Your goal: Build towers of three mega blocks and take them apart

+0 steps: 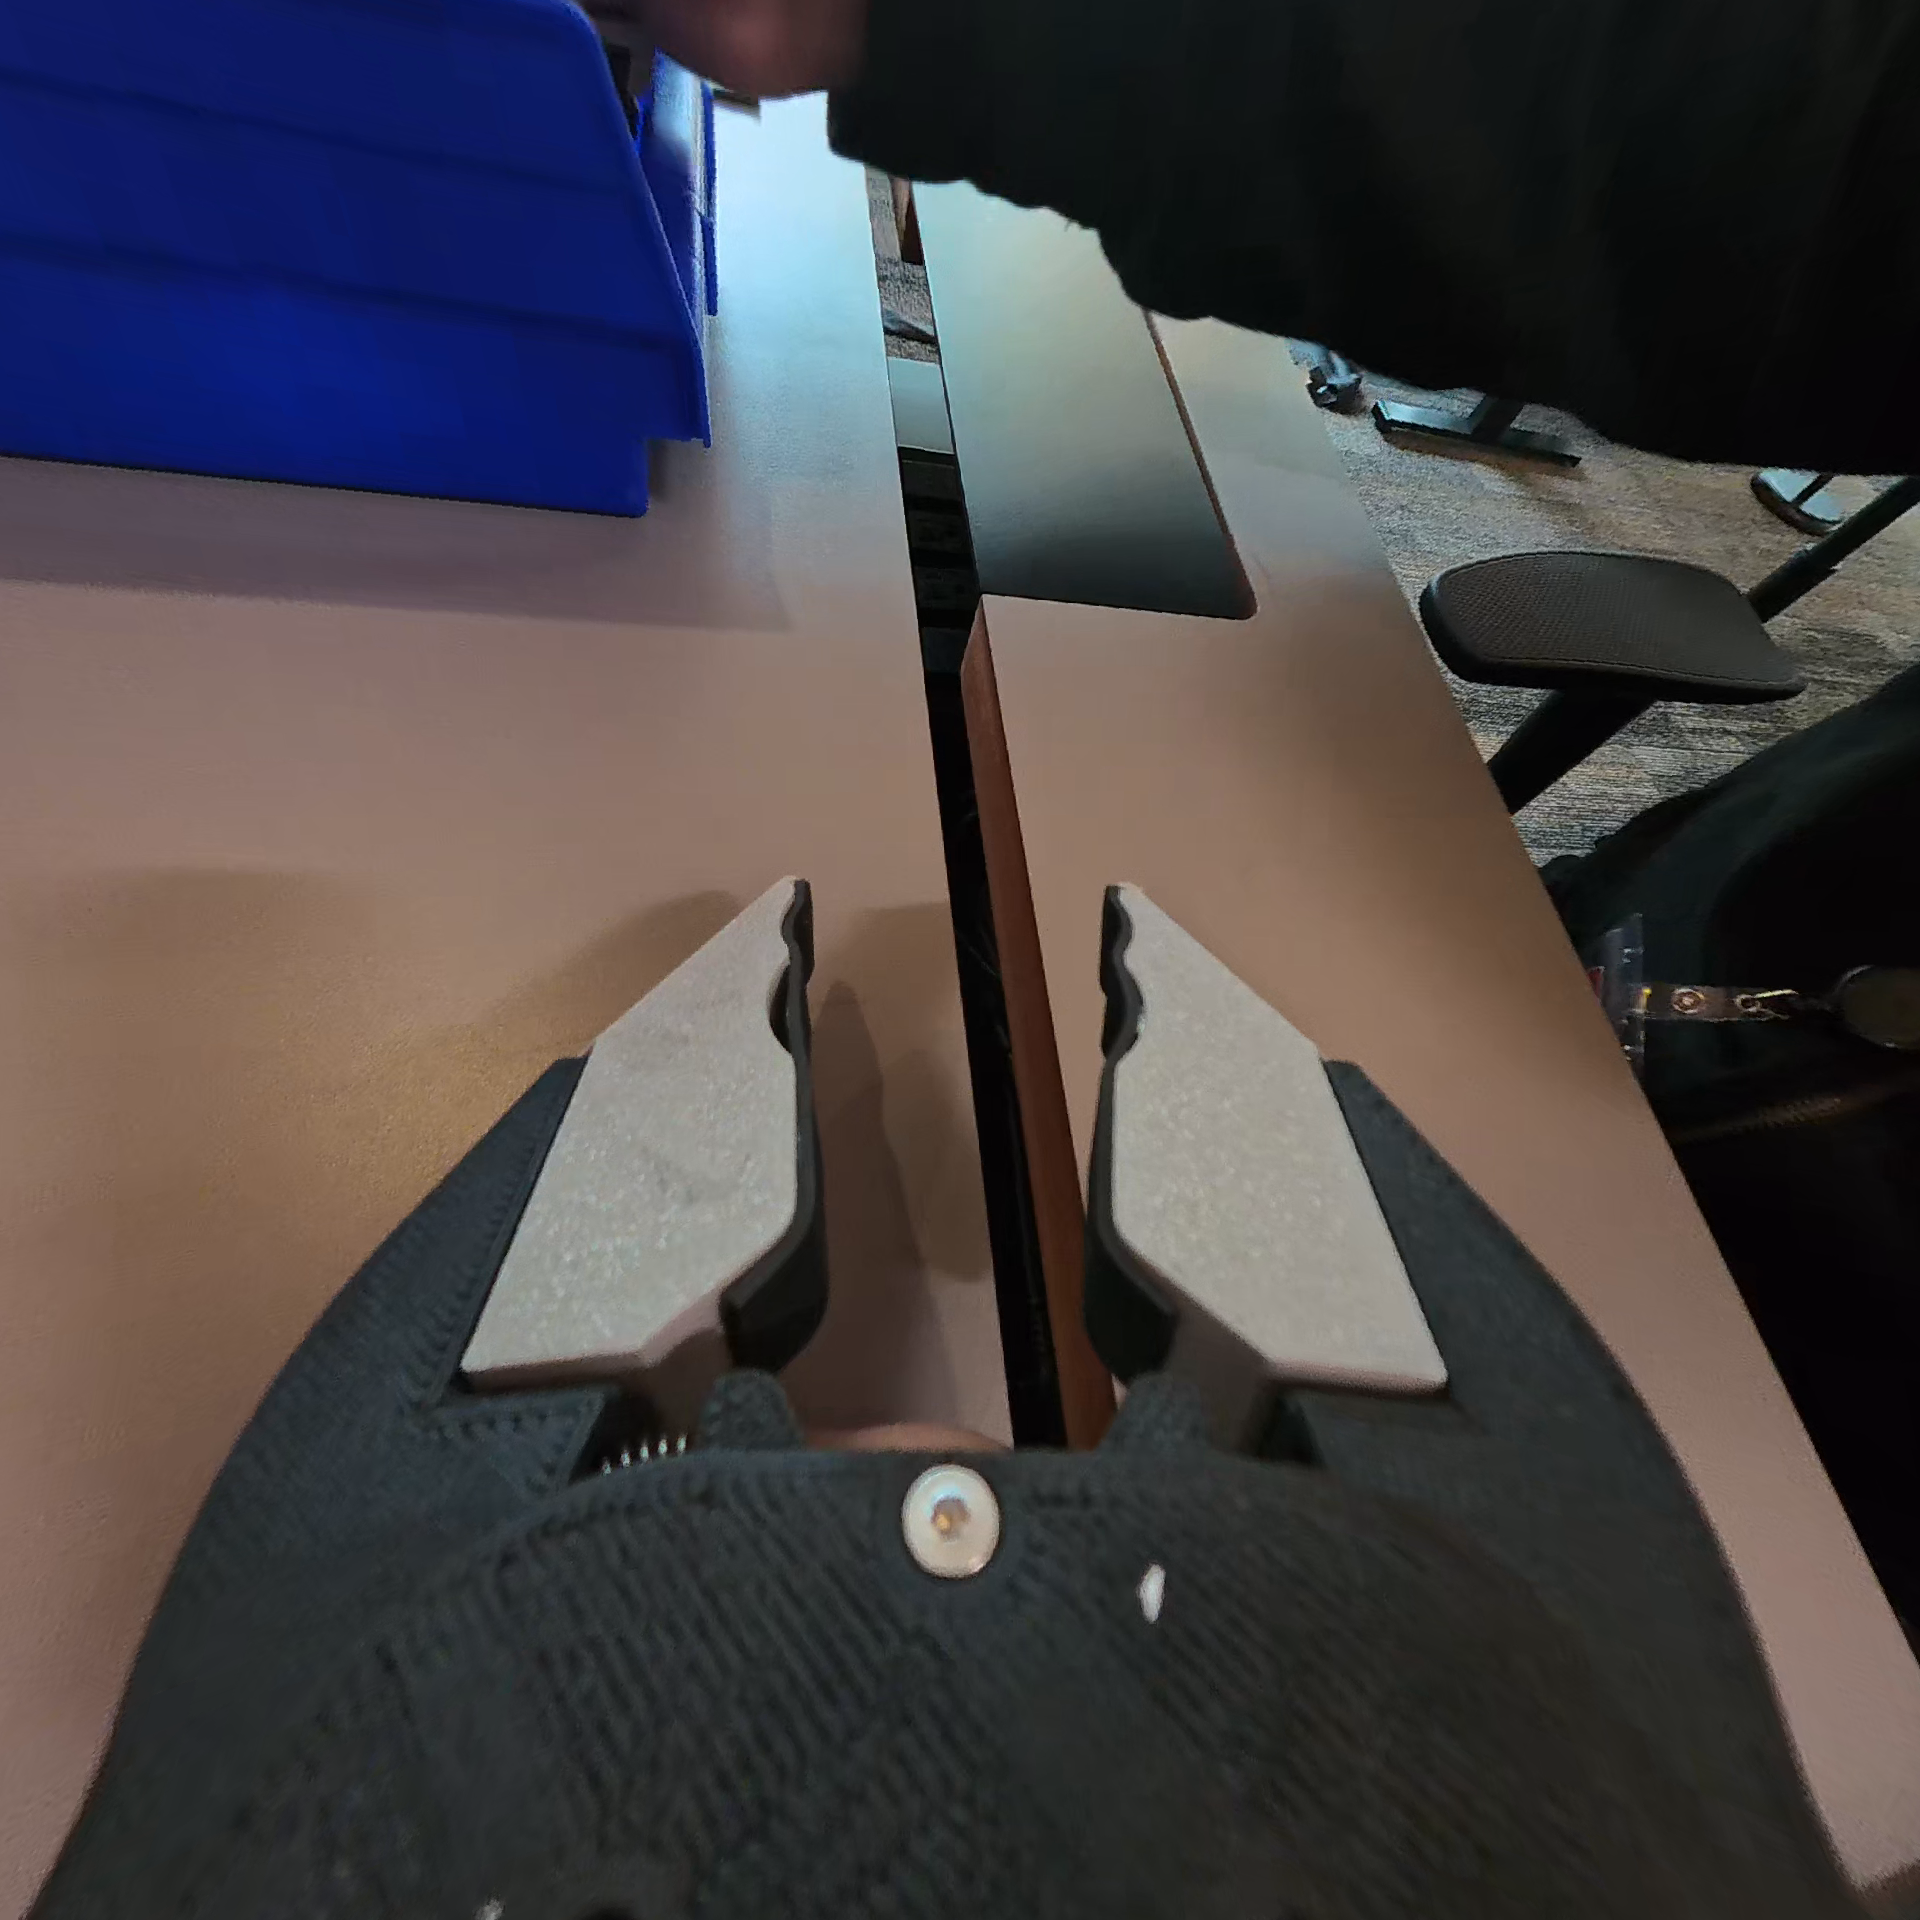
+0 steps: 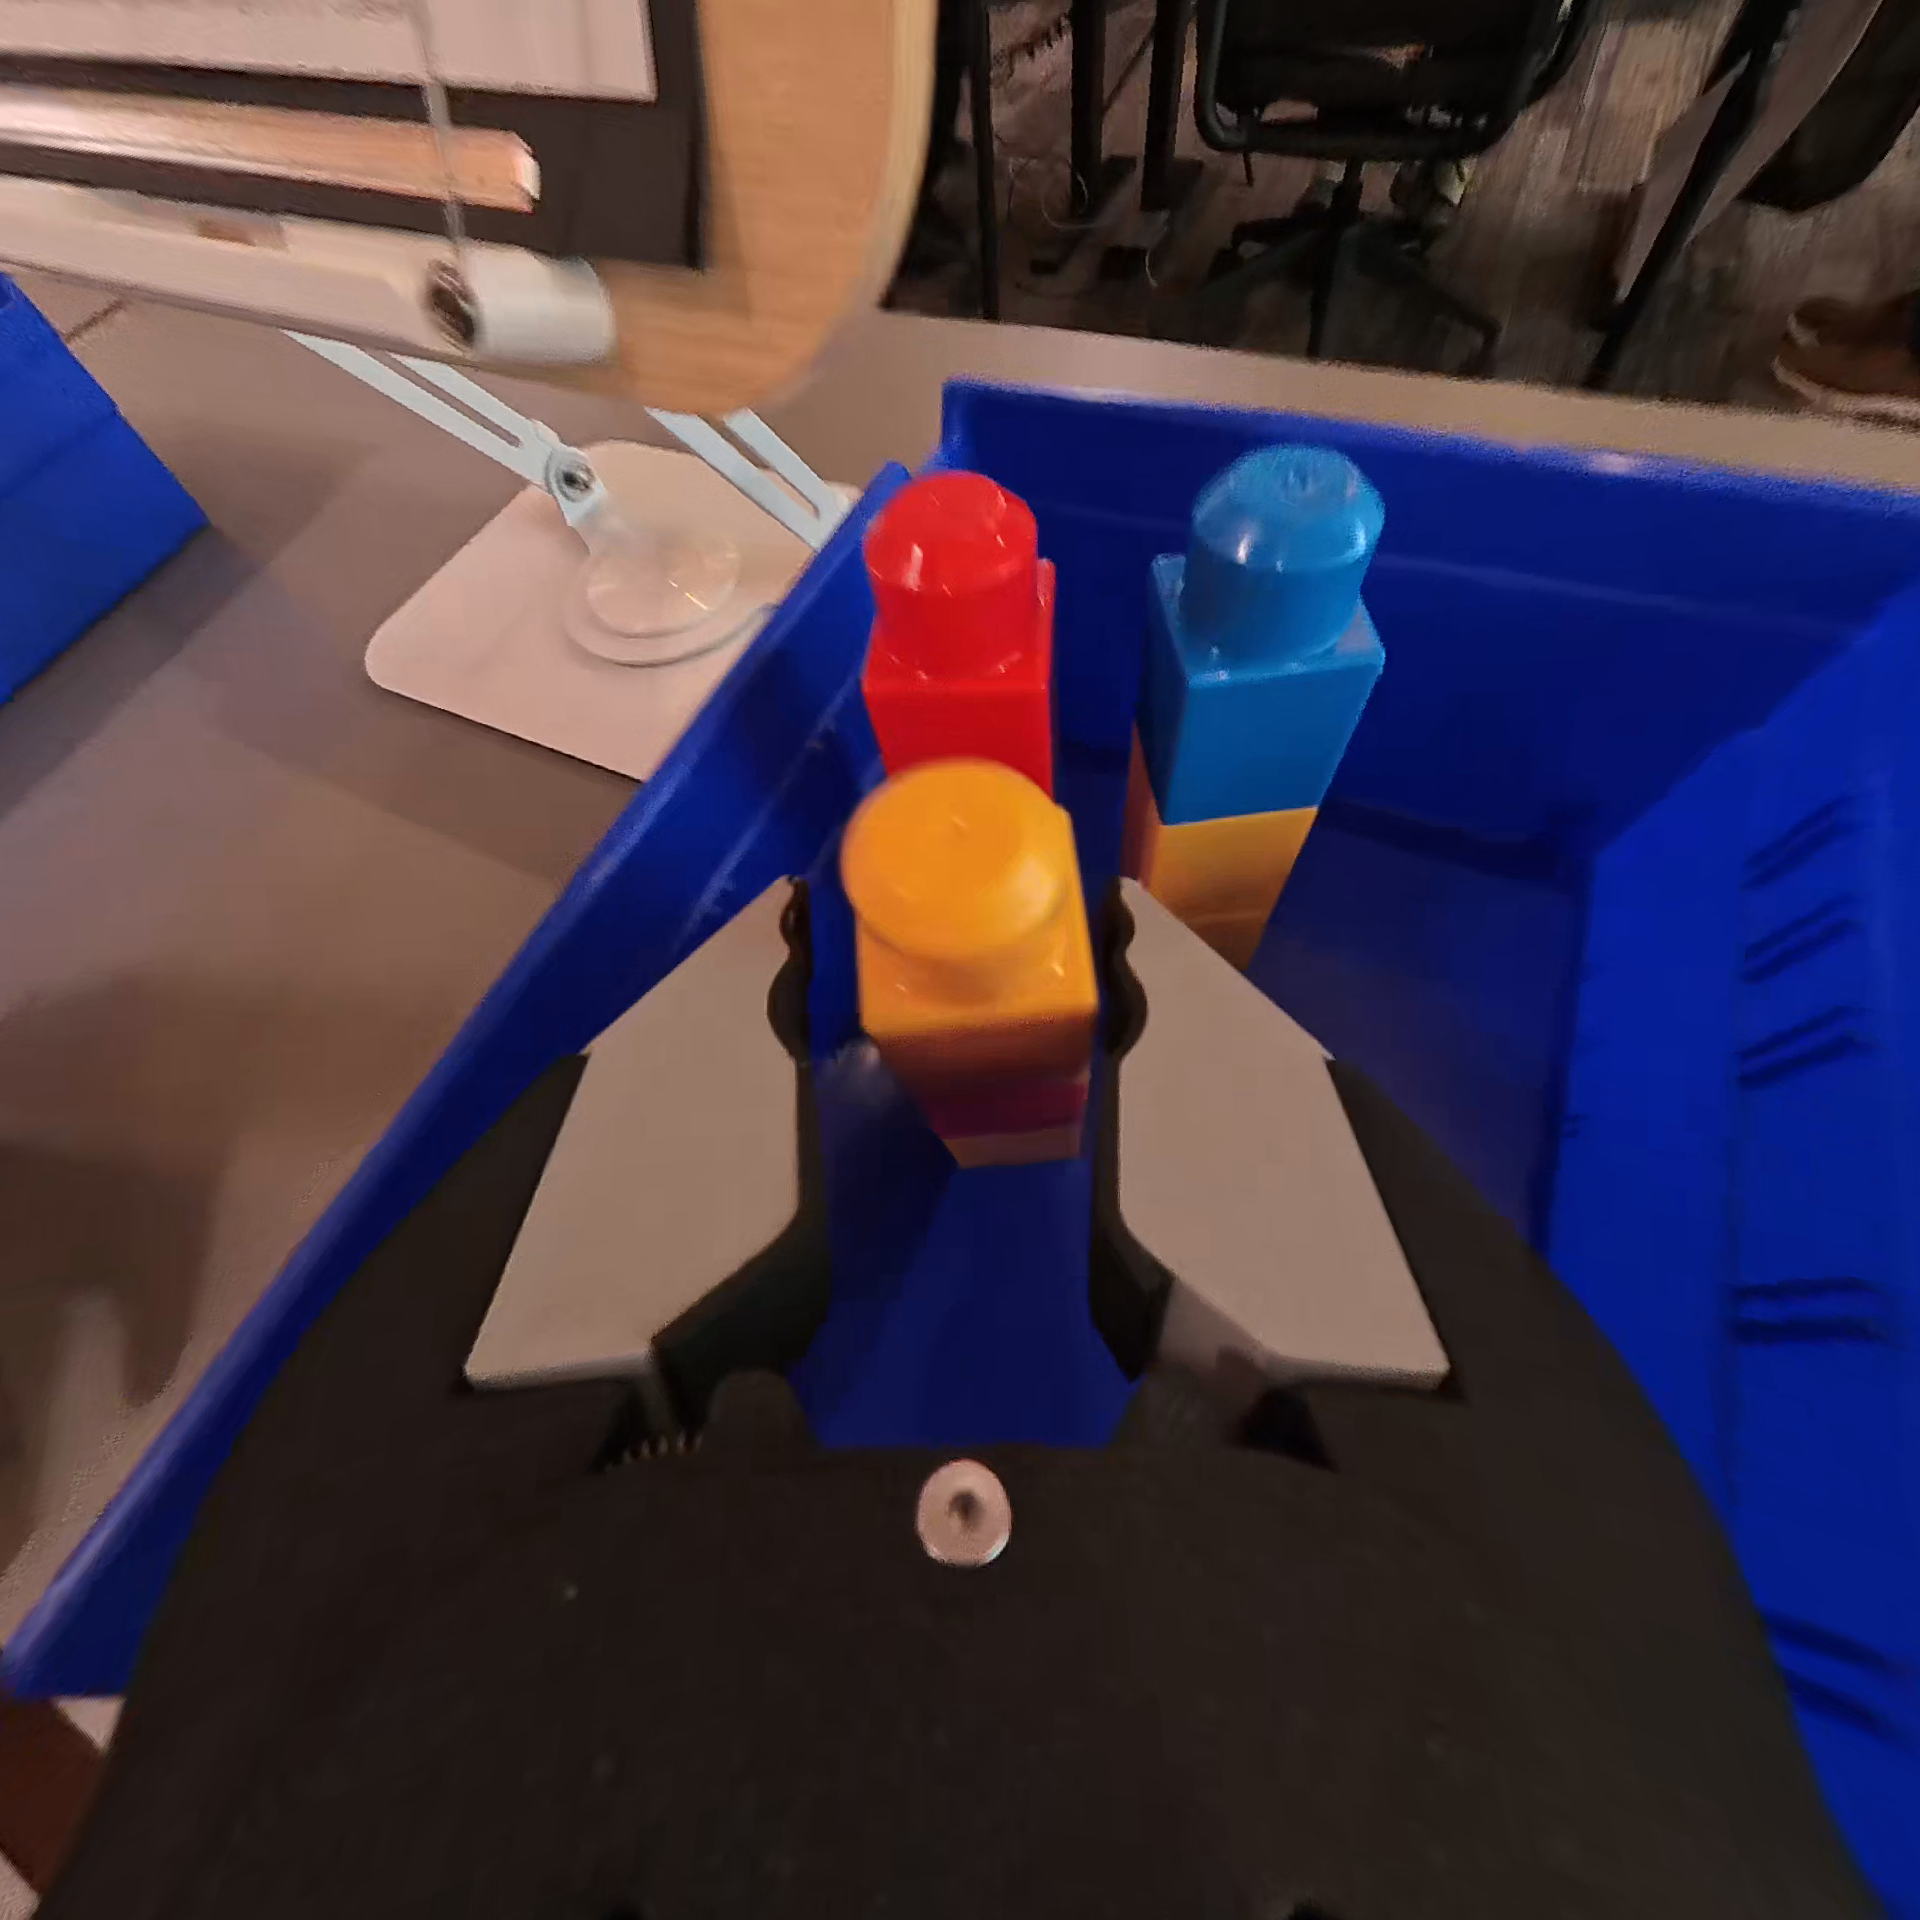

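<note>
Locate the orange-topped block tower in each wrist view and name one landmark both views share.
Left wrist view: not in it; the left claw stands open over the bare table.
Right wrist view: the orange-topped tower stands centre frame in the blue bin, between the open fingers of the right claw, in front of the red-topped tower.
Shared landmark: the brown tabletop.

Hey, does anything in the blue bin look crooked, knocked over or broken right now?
Nothing stands out. Three block towers stand upright in the blue bin: an orange-topped tower between the open right gripper fingers, a red-topped tower behind it, and a blue-topped tower beside them.
</note>
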Available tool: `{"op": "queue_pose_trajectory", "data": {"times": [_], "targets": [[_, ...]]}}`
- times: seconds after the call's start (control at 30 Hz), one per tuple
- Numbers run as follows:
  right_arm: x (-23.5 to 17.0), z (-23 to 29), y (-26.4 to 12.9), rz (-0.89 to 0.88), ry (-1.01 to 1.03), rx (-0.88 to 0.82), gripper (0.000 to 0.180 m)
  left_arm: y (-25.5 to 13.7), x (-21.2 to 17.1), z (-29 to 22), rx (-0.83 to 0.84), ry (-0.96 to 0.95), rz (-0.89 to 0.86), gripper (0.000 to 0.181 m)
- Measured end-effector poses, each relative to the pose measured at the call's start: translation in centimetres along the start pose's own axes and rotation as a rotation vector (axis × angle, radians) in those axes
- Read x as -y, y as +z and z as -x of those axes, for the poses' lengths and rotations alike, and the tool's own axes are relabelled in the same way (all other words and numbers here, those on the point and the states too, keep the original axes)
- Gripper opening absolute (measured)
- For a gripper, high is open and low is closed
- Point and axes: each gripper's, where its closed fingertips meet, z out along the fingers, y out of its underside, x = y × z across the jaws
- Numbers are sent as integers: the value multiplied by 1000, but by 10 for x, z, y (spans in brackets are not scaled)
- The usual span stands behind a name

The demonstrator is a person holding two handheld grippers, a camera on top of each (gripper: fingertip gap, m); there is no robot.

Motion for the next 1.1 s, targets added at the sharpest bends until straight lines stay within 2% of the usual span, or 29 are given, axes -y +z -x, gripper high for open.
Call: {"op": "queue_pose_trajectory", "data": {"times": [0.27, 0.47, 0.57, 0.7, 0.77, 0.87, 0.97, 1.1], "targets": [[29, 16, -46, -43, -192, -72, 65, 0, 0, 0, 2, -3, 2, 54], [53, 9, -99, -108, -355, -316, 65, 1, -2, 0, 10, -10, 13, 54], [77, 47, -128, -229, -446, -348, 64, 4, -6, 1, 27, -6, 46, 54], [101, 141, -155, -462, -484, -219, 65, 5, -7, 1, 46, 9, 51, 54], [94, 187, -145, -488, -475, -108, 66, 3, -4, 3, 61, 11, 28, 53], [69, 224, -102, -399, -457, -37, 71, -4, 2, 8, 102, 0, -29, 53], [50, 224, -57, -341, -405, -62, 71, -17, 0, 15, 153, 5, -38, 53], [24, 220, -9, -294, -283, -4, 74, -43, 10, 30, 250, -20, -133, 54]]}}
